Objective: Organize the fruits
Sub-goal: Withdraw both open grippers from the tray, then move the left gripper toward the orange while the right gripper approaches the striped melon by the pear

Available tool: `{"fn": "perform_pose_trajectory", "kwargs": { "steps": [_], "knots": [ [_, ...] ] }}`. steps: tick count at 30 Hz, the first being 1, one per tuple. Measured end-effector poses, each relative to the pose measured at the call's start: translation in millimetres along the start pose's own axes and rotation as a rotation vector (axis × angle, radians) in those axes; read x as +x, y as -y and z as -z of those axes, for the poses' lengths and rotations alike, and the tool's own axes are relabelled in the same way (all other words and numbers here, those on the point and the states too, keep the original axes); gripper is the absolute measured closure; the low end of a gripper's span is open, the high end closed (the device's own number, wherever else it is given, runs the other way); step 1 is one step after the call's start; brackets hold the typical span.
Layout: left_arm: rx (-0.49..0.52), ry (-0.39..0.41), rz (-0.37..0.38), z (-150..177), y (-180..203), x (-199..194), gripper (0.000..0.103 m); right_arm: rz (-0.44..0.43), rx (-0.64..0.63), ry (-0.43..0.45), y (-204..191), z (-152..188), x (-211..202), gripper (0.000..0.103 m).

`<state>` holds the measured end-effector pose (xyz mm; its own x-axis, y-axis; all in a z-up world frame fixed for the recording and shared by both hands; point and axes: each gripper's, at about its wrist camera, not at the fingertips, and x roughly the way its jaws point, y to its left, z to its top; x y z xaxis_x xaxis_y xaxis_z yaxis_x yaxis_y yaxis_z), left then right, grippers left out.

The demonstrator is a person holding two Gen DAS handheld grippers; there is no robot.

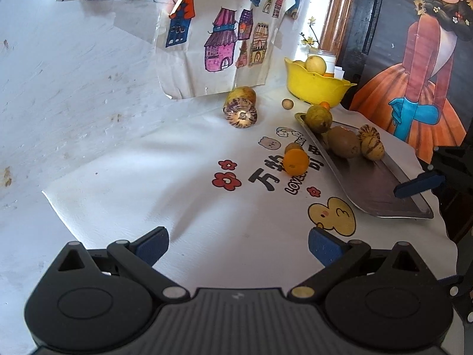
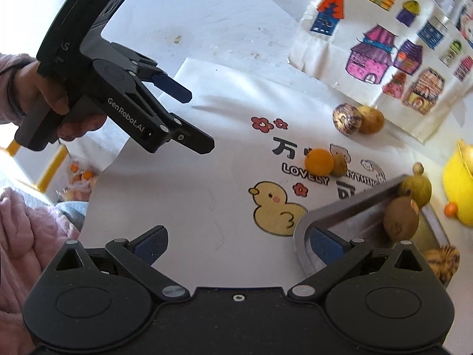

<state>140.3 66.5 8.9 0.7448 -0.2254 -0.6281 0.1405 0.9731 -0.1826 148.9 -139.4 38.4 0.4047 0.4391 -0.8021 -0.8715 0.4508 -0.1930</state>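
Both grippers hung empty with fingers spread: the left gripper well short of the flat grey metal tray, the right gripper at its near corner. The round orange citrus fruit lay on the printed white mat just beside the tray's left rim; I'd approach it squarely and close gently, since it looked ready to roll.

A white, scuffed worktop fills the left side, partly covered by a white mat printed with flowers, a duck and dark lettering. At the far edge leans a sheet of coloured house drawings; to its right stand a wooden post and a dark panel painted with a figure in an orange skirt. Bright light casts soft shadows on the mat.
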Motion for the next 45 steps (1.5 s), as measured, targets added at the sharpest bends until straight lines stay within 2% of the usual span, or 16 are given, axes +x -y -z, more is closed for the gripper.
{"fn": "perform_pose_trajectory", "kwargs": {
  "steps": [7,13,17,29,34,38,45],
  "knots": [
    [-0.001,0.005,0.001,-4,0,6,0.0,-0.011,-0.051,-0.024,11,-10,5,0.001],
    [0.0,0.014,-0.016,-8,4,14,0.0,0.002,-0.224,-0.074,19,-16,3,0.001],
    [-0.004,0.012,-0.02,-11,8,21,0.0,0.033,-0.288,-0.087,36,-21,0,0.001],
    [0.061,0.027,0.003,-34,44,52,0.0,0.169,-0.332,-0.006,112,-44,-2,0.001],
    [0.062,0.017,-0.009,-41,50,66,0.0,0.204,-0.303,0.011,144,-55,8,0.001],
    [0.058,0.018,-0.029,-45,53,74,0.0,0.212,-0.224,0.042,166,-63,20,0.001],
    [0.042,0.012,-0.034,-55,57,84,0.0,0.147,-0.076,0.095,192,-77,48,0.001]
  ]
}}
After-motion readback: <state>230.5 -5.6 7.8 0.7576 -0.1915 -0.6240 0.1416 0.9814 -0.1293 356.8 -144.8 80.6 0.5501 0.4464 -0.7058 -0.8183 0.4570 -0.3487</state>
